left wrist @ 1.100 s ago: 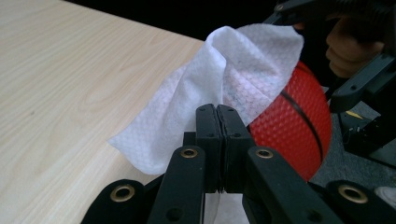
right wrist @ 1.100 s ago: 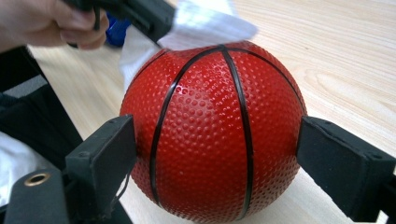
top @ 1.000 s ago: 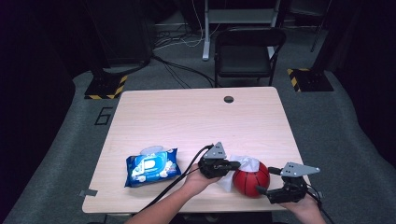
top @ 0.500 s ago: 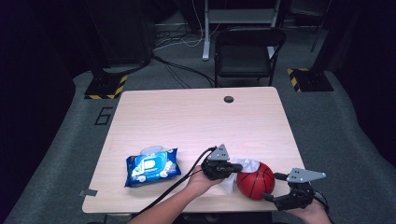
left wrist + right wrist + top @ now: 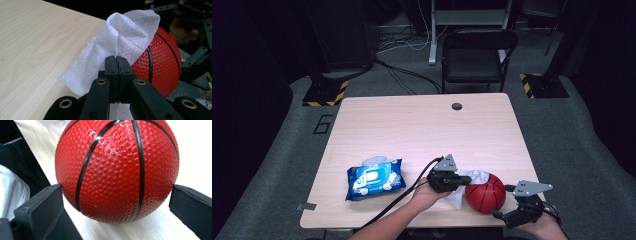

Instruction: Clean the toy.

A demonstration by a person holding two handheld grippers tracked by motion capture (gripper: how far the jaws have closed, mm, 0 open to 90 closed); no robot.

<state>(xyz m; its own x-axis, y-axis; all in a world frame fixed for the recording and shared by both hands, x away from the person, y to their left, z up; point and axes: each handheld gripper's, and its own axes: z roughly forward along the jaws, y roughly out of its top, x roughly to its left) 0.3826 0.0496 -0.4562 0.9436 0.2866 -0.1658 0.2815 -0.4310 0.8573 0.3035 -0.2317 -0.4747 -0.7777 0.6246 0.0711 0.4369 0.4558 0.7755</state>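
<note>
Right at the near edge of the worktop (image 5: 422,125), the right gripper (image 5: 512,205) sits just off the corner, its jaws spread wide and just been opening; in the right gripper view the red ball (image 5: 117,170) sits between the two black pads with a sliver of daylight on each side, so it is released, not grasped. The ball (image 5: 485,193) rests on the wood near the front right edge. Just beside it, the left gripper (image 5: 458,180) has its jaws clenched tight on a white wet wipe (image 5: 117,42), and the sheet is draped up against the side of the ball, touching its pebbled surface. The person's left hand (image 5: 426,194) wraps the gripper body, cable trailing toward the front edge. Further left, well apart, lies a blue wet-wipe pack (image 5: 375,179). Beyond the worktop's far edge stands a black chair (image 5: 478,55).
</note>
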